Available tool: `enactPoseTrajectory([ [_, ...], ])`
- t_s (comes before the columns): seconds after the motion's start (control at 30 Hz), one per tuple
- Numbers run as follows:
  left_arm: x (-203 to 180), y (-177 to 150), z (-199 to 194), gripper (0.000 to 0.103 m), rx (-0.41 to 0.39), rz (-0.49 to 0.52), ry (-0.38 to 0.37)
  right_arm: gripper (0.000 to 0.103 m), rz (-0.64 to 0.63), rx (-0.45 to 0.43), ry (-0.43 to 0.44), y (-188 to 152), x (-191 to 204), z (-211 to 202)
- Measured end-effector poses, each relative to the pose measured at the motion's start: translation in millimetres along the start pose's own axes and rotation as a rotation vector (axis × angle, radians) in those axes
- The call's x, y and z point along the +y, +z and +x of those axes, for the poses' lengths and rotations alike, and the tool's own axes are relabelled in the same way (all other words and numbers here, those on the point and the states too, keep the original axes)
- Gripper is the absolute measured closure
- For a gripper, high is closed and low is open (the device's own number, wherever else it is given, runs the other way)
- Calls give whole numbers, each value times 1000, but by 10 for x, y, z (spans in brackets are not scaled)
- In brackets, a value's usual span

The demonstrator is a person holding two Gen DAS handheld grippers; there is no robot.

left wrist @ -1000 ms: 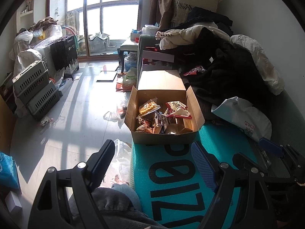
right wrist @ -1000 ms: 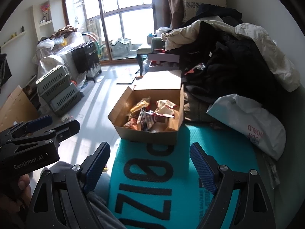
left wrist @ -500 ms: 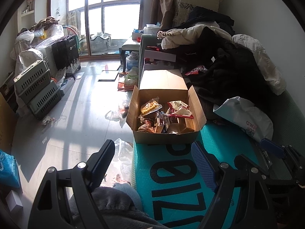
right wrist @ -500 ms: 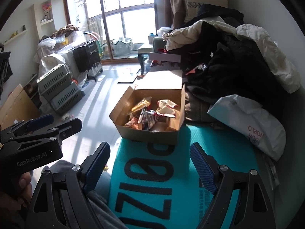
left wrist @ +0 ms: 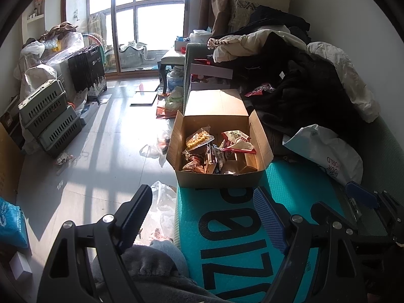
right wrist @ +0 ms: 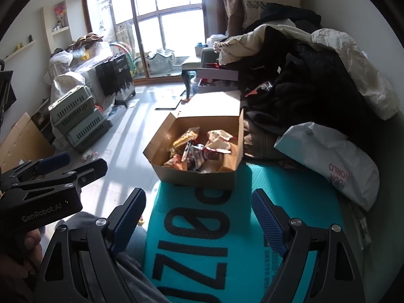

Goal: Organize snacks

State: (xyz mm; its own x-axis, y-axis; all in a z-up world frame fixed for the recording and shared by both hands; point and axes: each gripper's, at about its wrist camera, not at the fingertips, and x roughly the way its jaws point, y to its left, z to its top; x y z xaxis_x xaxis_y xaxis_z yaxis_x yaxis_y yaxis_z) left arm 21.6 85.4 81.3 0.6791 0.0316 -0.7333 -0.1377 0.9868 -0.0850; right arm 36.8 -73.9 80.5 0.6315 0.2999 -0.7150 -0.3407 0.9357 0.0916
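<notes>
A teal mat [left wrist: 237, 217] printed with large black characters covers the near end of a sofa-like seat [left wrist: 388, 151], whose dark green edge shows at the right. An open cardboard box [left wrist: 219, 176] full of snack packets [left wrist: 217, 149] stands on the mat's far end, flaps raised. Just right of the mat lies a white plastic bag [left wrist: 325, 151] with red lettering. Behind the box, a heap of dark and pale clothes [left wrist: 298, 88] covers the rest of the seat.
</notes>
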Motion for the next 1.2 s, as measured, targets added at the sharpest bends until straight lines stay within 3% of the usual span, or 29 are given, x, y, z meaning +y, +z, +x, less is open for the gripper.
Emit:
enactPoseTrajectory([
  [1.2,-121,-19,17,21,17,28,7,17,8,10,-13,-42,-63,-23],
])
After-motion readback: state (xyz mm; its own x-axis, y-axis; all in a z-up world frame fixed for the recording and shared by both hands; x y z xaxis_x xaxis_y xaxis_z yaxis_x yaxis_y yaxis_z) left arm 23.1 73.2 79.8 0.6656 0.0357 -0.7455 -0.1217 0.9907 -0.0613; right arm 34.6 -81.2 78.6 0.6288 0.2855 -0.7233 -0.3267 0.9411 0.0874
